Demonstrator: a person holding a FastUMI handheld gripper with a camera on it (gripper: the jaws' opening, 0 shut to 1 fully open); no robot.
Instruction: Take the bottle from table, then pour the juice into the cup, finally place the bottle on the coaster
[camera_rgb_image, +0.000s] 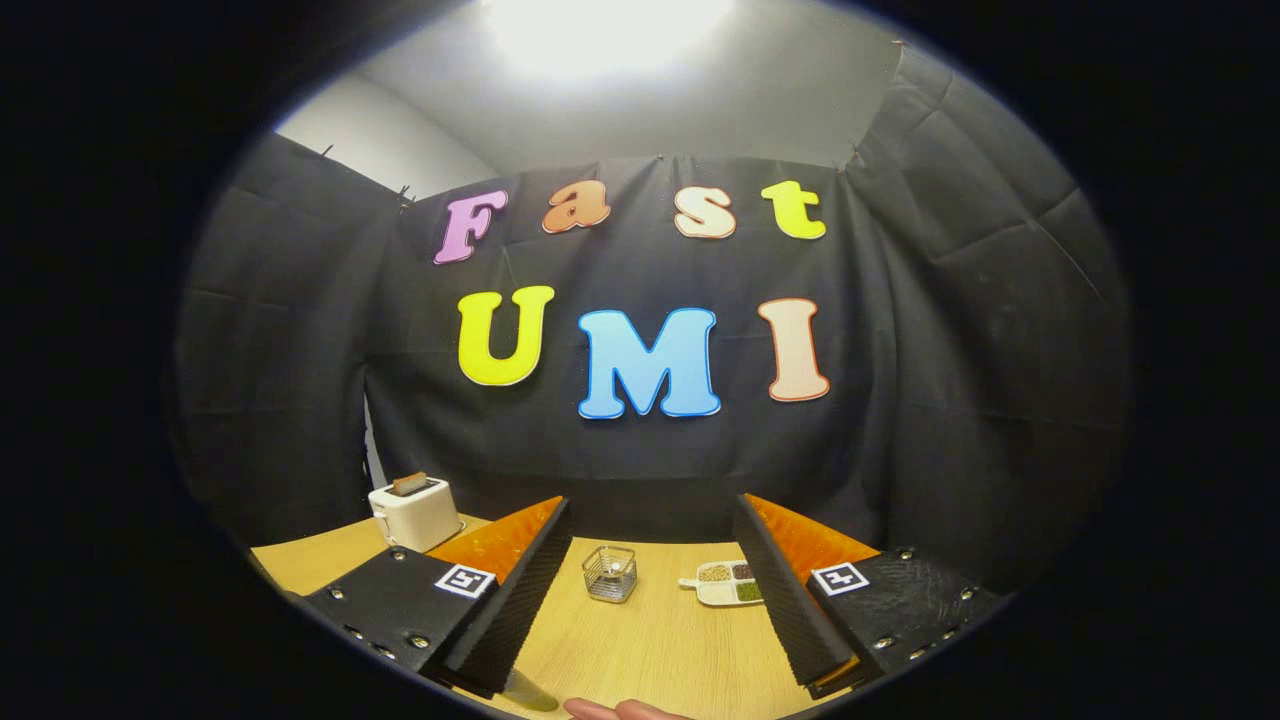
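Observation:
My gripper (652, 510) is held above the wooden table (650, 640), open wide, with nothing between its black ribbed fingers (520, 590). It points level toward the back of the booth. A small pale green shape (527, 692) shows on the table under the base of the left finger; I cannot tell whether it is part of the bottle. Beside it lies a person's fingertip (620, 710).
A white toaster (413, 512) with a slice in it stands at the table's back left. A small wire basket (609, 573) sits ahead between the fingers. A white divided dish (722, 584) of grains lies by the right finger.

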